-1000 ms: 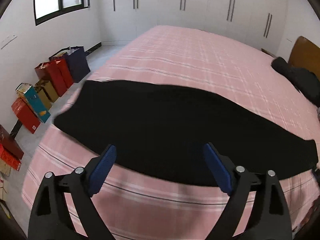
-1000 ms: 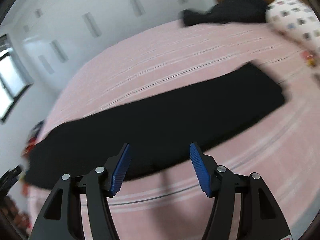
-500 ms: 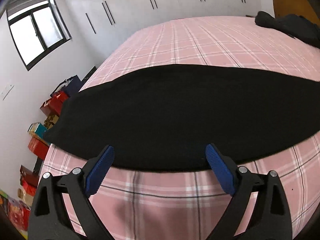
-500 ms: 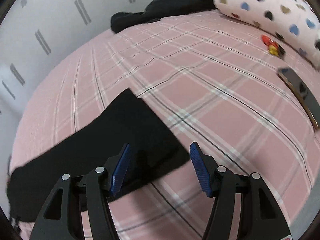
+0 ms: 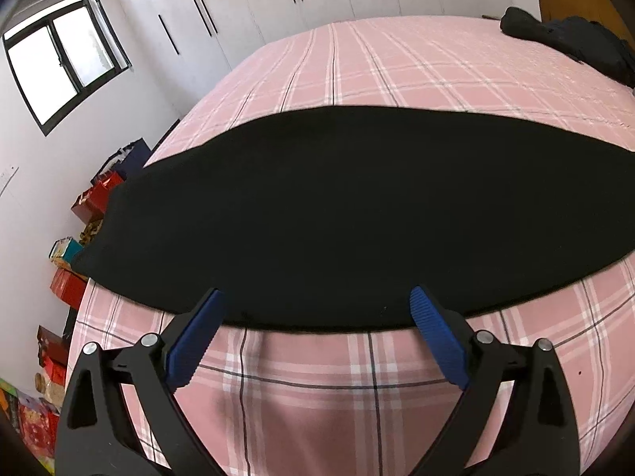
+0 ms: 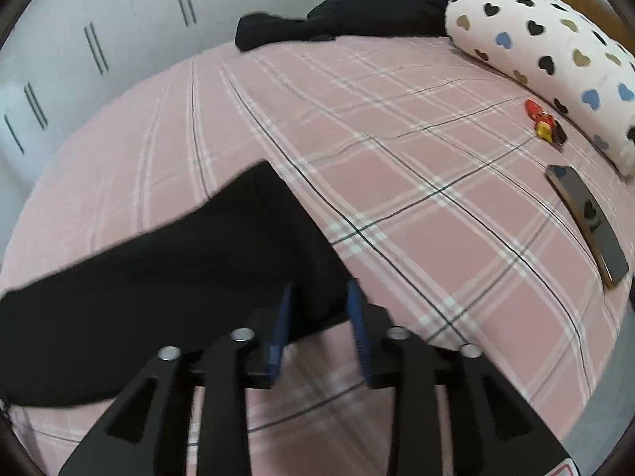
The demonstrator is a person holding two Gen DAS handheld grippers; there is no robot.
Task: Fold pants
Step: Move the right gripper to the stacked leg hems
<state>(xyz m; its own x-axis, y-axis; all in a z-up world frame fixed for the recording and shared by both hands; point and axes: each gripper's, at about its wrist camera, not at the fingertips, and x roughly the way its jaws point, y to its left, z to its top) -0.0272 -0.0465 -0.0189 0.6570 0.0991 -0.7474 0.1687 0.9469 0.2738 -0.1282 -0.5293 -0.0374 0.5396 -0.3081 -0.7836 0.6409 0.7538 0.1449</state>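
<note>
Black pants lie flat in a long band across the pink plaid bed. My left gripper is open and wide, its blue pads hovering at the pants' near edge with nothing pinched. In the right wrist view the pants end in a corner at the right. My right gripper straddles that near corner. Its jaws are closing with the fabric between them, and a gap still shows beside the pads.
A heap of dark clothes and a heart-print pillow lie by the wooden headboard. A phone and a small red and yellow object rest on the bed at the right. Boxes and bags line the floor on the left.
My left gripper sank closer to the pants' near edge and rolled. My right gripper swept along the pants to their right end, and its jaws narrowed around the corner.
</note>
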